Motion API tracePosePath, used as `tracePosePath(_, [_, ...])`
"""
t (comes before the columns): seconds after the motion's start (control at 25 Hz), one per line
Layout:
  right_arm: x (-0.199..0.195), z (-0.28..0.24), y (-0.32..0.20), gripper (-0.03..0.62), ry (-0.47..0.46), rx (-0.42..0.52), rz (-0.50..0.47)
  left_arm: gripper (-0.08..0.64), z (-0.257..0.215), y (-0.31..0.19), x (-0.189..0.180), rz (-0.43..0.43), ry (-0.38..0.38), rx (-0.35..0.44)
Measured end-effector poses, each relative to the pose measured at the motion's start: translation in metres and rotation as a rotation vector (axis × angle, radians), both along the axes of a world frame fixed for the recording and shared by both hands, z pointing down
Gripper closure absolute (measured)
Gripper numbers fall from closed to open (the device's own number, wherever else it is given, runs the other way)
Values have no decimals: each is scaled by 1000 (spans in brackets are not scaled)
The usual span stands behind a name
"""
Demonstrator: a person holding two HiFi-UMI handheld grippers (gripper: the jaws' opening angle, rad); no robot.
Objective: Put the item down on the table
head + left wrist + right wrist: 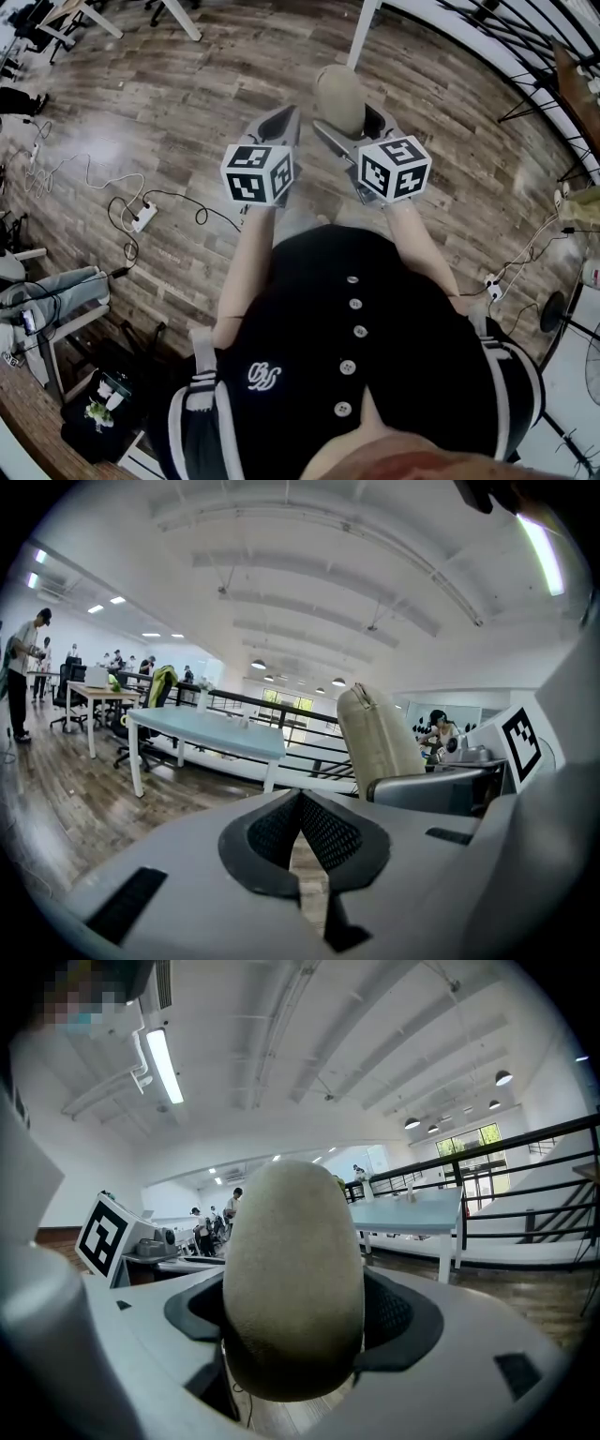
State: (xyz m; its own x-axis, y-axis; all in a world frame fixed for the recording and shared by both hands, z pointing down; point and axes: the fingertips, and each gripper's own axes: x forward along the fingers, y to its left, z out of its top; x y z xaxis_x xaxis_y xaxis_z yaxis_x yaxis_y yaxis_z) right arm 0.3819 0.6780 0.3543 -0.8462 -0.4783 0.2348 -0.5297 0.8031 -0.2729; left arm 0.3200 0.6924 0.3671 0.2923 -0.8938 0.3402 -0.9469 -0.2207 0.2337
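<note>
The item is a beige, oblong fabric pouch [339,97] that stands upright in my right gripper [352,117], whose jaws are shut on its lower part. It fills the middle of the right gripper view as the pouch [292,1269], with the right gripper [292,1312] clamped on both its sides. Beside it on the left, my left gripper [281,120] is shut with nothing in it. In the left gripper view the pads of the left gripper [300,819] meet, and the pouch [377,741] rises at the right. A light blue table [208,733] stands ahead; the same table [417,1213] shows at the right.
Both grippers hover over wooden floor [187,103]. A power strip [142,217] with cables lies at the left. A white table leg [362,33] stands just beyond the grippers, and a black railing [525,37] runs at the right. A person [23,672] stands far left.
</note>
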Motion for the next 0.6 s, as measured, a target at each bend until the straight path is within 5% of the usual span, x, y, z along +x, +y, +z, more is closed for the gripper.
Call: tracePosePath(0.6, [-14, 24, -50, 193, -7, -74, 2, 554, 26, -49, -15, 2, 11, -61])
